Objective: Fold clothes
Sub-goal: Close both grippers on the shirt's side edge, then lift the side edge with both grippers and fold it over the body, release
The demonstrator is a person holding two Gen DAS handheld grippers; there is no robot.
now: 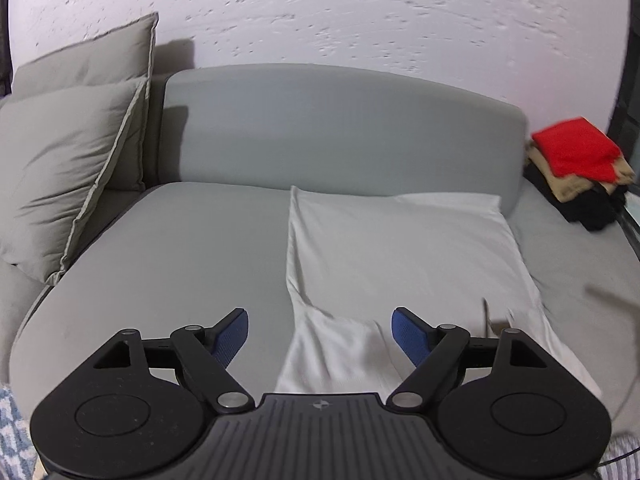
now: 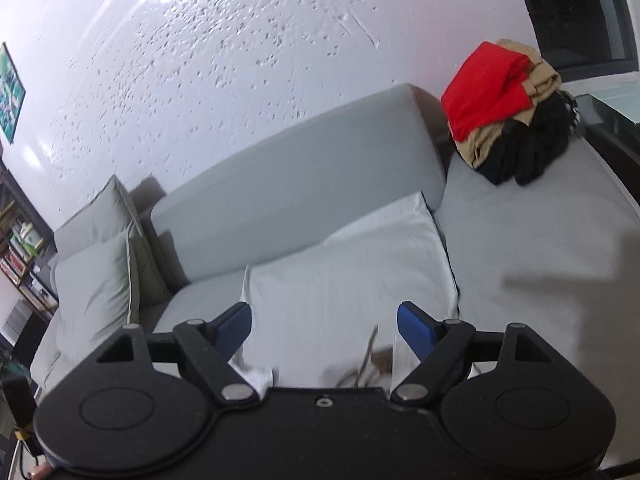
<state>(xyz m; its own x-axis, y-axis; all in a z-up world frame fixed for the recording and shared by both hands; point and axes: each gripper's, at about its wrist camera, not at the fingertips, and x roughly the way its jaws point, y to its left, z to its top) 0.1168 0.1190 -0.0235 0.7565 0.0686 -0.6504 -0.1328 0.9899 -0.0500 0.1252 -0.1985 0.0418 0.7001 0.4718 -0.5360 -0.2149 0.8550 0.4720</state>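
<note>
A white garment lies spread flat on the grey sofa seat, its far edge at the backrest. It also shows in the right wrist view. My left gripper is open and empty, hovering over the garment's near left part. My right gripper is open and empty above the garment's near edge. A pile of folded clothes, red on top of tan and black, sits at the sofa's far right; it also shows in the right wrist view.
Two grey cushions lean at the sofa's left end. The grey backrest stands against a textured white wall. A bookshelf stands far left. A dark window frame is at the right.
</note>
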